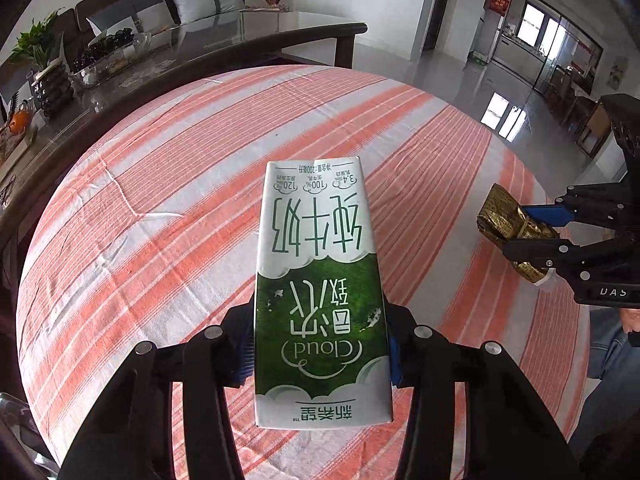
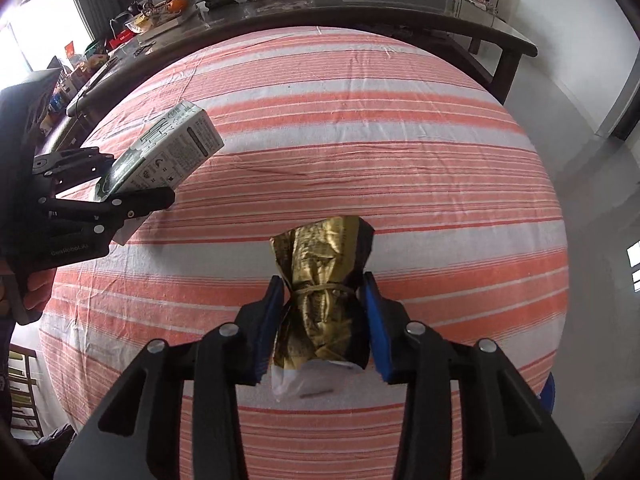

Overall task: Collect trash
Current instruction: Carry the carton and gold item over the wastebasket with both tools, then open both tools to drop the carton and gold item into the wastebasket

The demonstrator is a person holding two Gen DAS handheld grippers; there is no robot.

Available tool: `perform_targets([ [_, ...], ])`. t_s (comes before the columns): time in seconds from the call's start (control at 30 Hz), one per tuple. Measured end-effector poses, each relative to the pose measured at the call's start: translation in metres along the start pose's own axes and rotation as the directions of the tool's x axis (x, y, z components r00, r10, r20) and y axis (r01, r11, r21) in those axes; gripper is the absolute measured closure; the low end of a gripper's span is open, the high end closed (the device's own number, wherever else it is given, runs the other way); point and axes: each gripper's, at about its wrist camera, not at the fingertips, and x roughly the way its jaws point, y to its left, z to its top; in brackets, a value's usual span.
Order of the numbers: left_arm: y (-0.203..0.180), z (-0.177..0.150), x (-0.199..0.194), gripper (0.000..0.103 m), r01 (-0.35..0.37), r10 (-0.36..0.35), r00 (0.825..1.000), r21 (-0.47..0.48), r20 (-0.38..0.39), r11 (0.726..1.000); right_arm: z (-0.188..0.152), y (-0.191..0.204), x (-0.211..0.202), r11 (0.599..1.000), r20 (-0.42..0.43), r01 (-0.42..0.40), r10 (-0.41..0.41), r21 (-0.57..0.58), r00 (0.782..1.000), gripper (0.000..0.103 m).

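Observation:
My left gripper [image 1: 320,356] is shut on a green and white milk carton [image 1: 320,280] and holds it above the striped tablecloth [image 1: 160,200]. The carton also shows at the left of the right wrist view [image 2: 168,152], in the left gripper [image 2: 132,184]. My right gripper [image 2: 324,312] is shut on a crumpled gold foil wrapper [image 2: 324,276] tied with a rubber band, held above the cloth. The wrapper also shows at the right of the left wrist view [image 1: 508,216], in the right gripper [image 1: 524,228].
An orange and white striped cloth [image 2: 360,140] covers the table. Behind it stands a dark glass-topped table [image 1: 224,40] with a plant [image 1: 36,44], a glass bowl [image 1: 116,56] and clutter [image 2: 136,28]. Tiled floor [image 1: 460,76] lies to the right.

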Motion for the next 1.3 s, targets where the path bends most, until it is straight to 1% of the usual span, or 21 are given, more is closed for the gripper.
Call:
perform_targets([
  [0.17, -0.045, 0.003, -0.011, 0.055, 0.067, -0.068, 0.997, 0.019, 0.04, 0.998, -0.018, -0.026, -0.02, 0.998, 0.038, -0.003, 0.001, 0.062, 0.999, 0.067],
  [0.27, -0.079, 0.007, -0.013, 0.055, 0.106, -0.107, 0.993, 0.041, 0.043, 0.994, -0.034, -0.052, -0.041, 0.99, 0.078, -0.021, 0.01, 0.137, 0.997, 0.067],
  [0.37, -0.123, 0.012, -0.015, 0.055, 0.144, -0.149, 0.988, 0.096, 0.044, 0.985, -0.057, -0.085, -0.069, 0.979, 0.12, -0.016, -0.008, 0.202, 0.993, 0.067],
  [0.47, -0.171, 0.02, -0.014, 0.055, 0.208, -0.215, 0.976, 0.14, 0.035, 0.968, -0.087, -0.123, -0.095, 0.963, 0.143, 0.0, -0.04, 0.27, 0.989, 0.067],
  [0.57, -0.224, 0.028, -0.01, 0.055, 0.27, -0.278, 0.96, 0.181, 0.018, 0.945, -0.118, -0.165, -0.114, 0.939, 0.143, 0.042, -0.096, 0.341, 0.985, 0.067],
  [0.73, -0.312, 0.031, 0.007, 0.055, 0.343, -0.346, 0.938, 0.247, -0.034, 0.906, -0.173, -0.229, -0.126, 0.885, 0.117, 0.094, -0.164, 0.456, 0.98, 0.067],
  [0.8, -0.342, 0.03, 0.021, 0.055, 0.361, -0.357, 0.932, 0.263, -0.065, 0.895, -0.194, -0.252, -0.123, 0.858, 0.098, 0.107, -0.18, 0.502, 0.979, 0.067],
  [0.9, -0.379, 0.029, 0.051, 0.055, 0.377, -0.358, 0.926, 0.268, -0.116, 0.887, -0.223, -0.282, -0.111, 0.815, 0.065, 0.123, -0.193, 0.566, 0.979, 0.067],
  [1.0, -0.403, 0.028, 0.085, 0.055, 0.386, -0.354, 0.921, 0.267, -0.162, 0.883, -0.247, -0.306, -0.099, 0.769, 0.054, 0.11, -0.185, 0.629, 0.981, 0.067],
  [1.13, -0.431, 0.025, 0.122, 0.054, 0.386, -0.339, 0.919, 0.273, -0.203, 0.881, -0.268, -0.332, -0.085, 0.71, 0.072, 0.064, -0.159, 0.701, 0.985, 0.067],
  [1.23, -0.447, 0.025, 0.145, 0.053, 0.381, -0.332, 0.921, 0.286, -0.205, 0.879, -0.281, -0.348, -0.072, 0.667, 0.093, 0.023, -0.137, 0.744, 0.986, 0.064],
  [1.27, -0.451, 0.026, 0.152, 0.047, 0.378, -0.33, 0.922, 0.289, -0.201, 0.879, -0.286, -0.354, -0.068, 0.654, 0.104, 0.004, -0.126, 0.756, 0.987, 0.061],
  [1.3, -0.455, 0.026, 0.159, 0.031, 0.374, -0.325, 0.924, 0.292, -0.203, 0.88, -0.289, -0.358, -0.063, 0.64, 0.112, -0.01, -0.12, 0.769, 0.986, 0.05],
])
